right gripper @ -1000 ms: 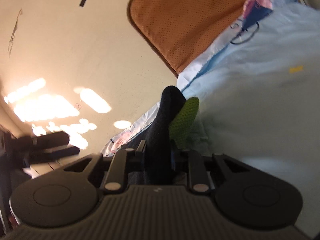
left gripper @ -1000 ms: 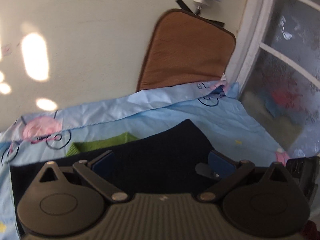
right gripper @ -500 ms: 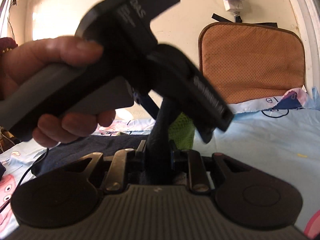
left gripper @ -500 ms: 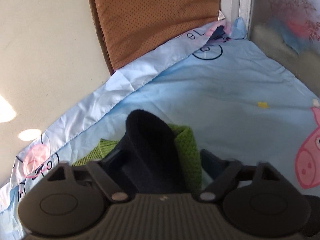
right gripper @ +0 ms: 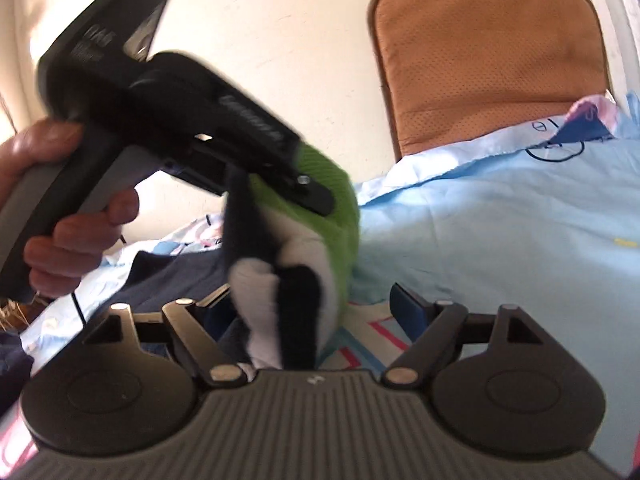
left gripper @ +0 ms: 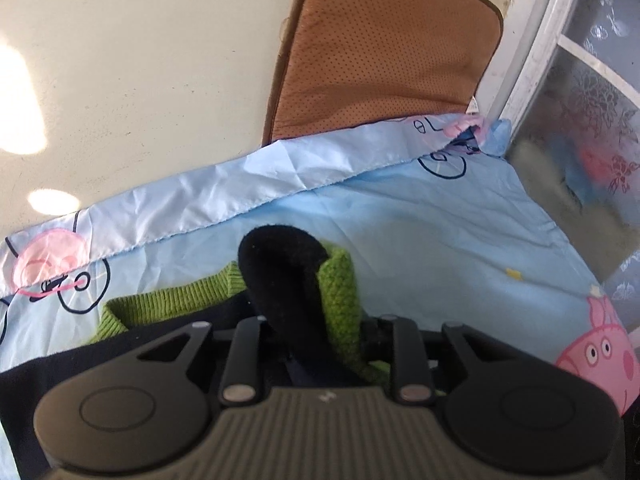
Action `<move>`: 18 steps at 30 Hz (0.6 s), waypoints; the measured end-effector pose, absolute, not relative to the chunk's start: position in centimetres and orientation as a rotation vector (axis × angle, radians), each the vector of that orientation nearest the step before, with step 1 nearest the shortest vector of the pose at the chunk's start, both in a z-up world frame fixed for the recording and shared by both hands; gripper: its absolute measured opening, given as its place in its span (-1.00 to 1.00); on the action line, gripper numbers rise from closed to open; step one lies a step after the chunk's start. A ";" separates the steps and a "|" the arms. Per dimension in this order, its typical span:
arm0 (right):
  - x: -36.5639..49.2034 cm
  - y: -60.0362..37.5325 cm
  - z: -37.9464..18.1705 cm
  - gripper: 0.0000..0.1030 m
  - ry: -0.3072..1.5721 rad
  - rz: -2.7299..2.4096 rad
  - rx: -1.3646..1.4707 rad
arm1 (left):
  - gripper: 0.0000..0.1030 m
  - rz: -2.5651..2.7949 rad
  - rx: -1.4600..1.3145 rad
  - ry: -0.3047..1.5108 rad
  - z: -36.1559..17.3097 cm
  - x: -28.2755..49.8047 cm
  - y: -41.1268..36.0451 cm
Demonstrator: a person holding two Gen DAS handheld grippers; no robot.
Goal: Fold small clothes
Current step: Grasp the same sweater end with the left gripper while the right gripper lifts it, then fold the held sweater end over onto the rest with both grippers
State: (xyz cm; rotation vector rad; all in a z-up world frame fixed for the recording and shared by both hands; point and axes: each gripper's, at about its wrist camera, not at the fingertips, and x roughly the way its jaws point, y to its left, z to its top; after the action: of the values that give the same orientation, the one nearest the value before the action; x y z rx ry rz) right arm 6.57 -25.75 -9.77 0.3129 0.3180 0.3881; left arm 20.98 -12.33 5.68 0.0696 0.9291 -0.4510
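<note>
A small black garment [left gripper: 288, 276] with a green knit edge [left gripper: 340, 292] lies on the light blue cartoon bedsheet [left gripper: 440, 232], one fold raised. In the left wrist view that fold stands between the closing jaws, which it hides. The right wrist view shows my left gripper [right gripper: 312, 196], held by a person's hand [right gripper: 72, 232], pinching the green and black fold from above. My right gripper [right gripper: 312, 304] is opening: its blue pads [right gripper: 408, 308] stand wide apart. The black-and-white striped part of the garment [right gripper: 280, 300] hangs between them, and neither pad presses on it.
A brown cushion [left gripper: 384, 52] leans on the cream wall behind the bed. A white window frame [left gripper: 532, 40] with frosted glass bounds the right side. The sheet's far hem is folded up along the wall. More dark cloth [right gripper: 172, 276] lies at the left.
My left gripper came in over the garment and closed on the raised fold. My right gripper rolled level, then spread its jaws and released that fold.
</note>
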 end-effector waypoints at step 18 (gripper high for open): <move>1.0 -15.1 -6.1 -0.31 0.102 0.392 -0.040 | -0.57 -0.386 -0.148 0.819 8.8 16.9 0.0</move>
State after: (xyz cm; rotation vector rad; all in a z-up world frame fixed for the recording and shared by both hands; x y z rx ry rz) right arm 0.96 -15.06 -6.11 -0.0397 0.1025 0.3919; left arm 16.88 -0.04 8.80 -0.1477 0.8187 -0.3859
